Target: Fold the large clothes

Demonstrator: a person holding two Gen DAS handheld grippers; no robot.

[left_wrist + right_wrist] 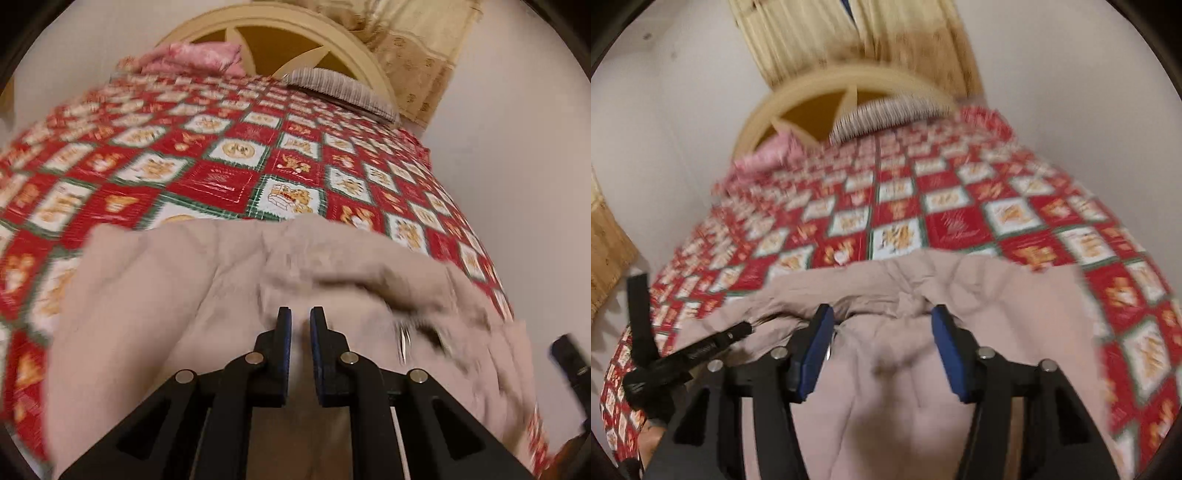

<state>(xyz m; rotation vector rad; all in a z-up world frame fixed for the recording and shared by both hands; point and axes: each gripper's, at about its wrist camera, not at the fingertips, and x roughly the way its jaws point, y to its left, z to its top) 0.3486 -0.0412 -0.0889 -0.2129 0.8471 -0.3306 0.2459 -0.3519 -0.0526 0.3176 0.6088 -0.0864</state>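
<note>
A beige padded garment [192, 295] lies spread on the near part of the bed, with a metal zip pull [404, 339] showing at its middle. My left gripper [301, 317] hovers over it with its jaws drawn together to a narrow slit; I see no cloth pinched in them. In the right wrist view the same garment [997, 295] lies under my right gripper [882, 314], whose blue-padded jaws stand wide apart with only loose fabric below them. The left gripper [746, 328] reaches in from the left there. Both views are blurred.
A red, white and green checked bedspread [229, 177] covers the bed. At its far end stand a cream round headboard [280, 22], a pink pillow [199, 59] and a striped pillow [343, 92]. Cream curtains [886, 33] hang behind, and white walls flank the bed.
</note>
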